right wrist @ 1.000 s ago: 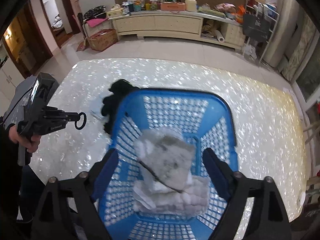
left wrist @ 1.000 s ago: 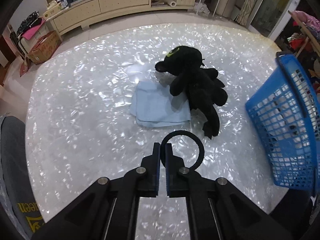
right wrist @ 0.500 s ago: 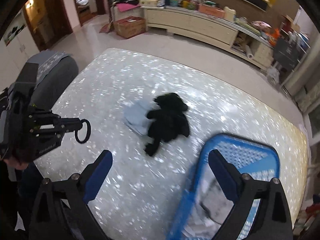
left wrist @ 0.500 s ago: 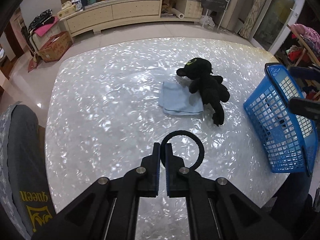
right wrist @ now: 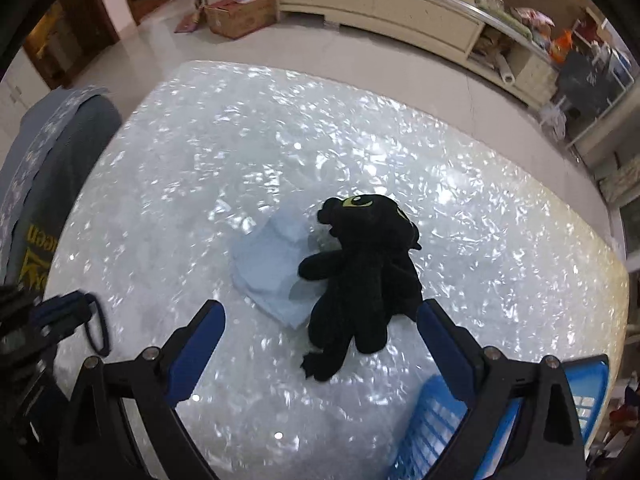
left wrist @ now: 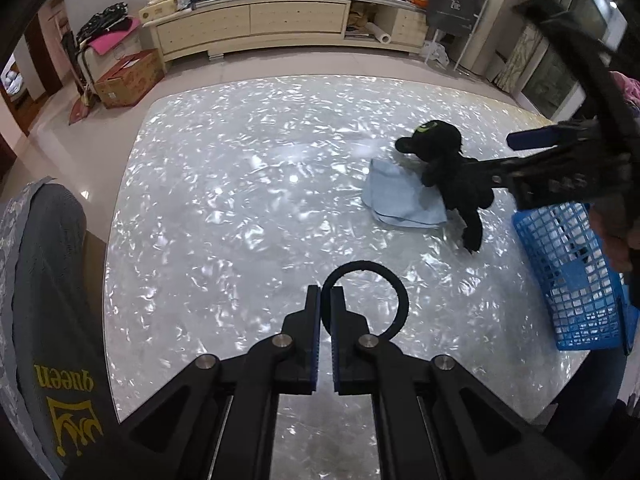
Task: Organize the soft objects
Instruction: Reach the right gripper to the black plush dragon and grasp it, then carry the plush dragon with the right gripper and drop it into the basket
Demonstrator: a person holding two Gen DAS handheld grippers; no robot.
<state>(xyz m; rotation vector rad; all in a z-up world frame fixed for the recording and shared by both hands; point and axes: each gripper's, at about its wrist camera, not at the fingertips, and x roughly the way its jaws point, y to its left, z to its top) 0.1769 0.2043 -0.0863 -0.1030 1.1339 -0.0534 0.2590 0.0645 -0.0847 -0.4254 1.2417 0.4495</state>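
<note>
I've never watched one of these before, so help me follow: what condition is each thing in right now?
Left gripper: shut on black ring.
Black ring: pinched at its rim, held above the table.
Right gripper: open, empty, aimed at the plush.
Black plush toy: lying on the table, overlapping the cloth.
Light blue cloth: folded, lying flat.
Blue basket: on the table.

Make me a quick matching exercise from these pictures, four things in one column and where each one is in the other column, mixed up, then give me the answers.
1. black plush toy
2. light blue cloth
3. blue basket
4. black ring

A. pinched in the left gripper
B. at the table's right edge
C. flat, partly under the toy
D. in front of the open right gripper

1-D, 2-C, 3-B, 4-A
</note>
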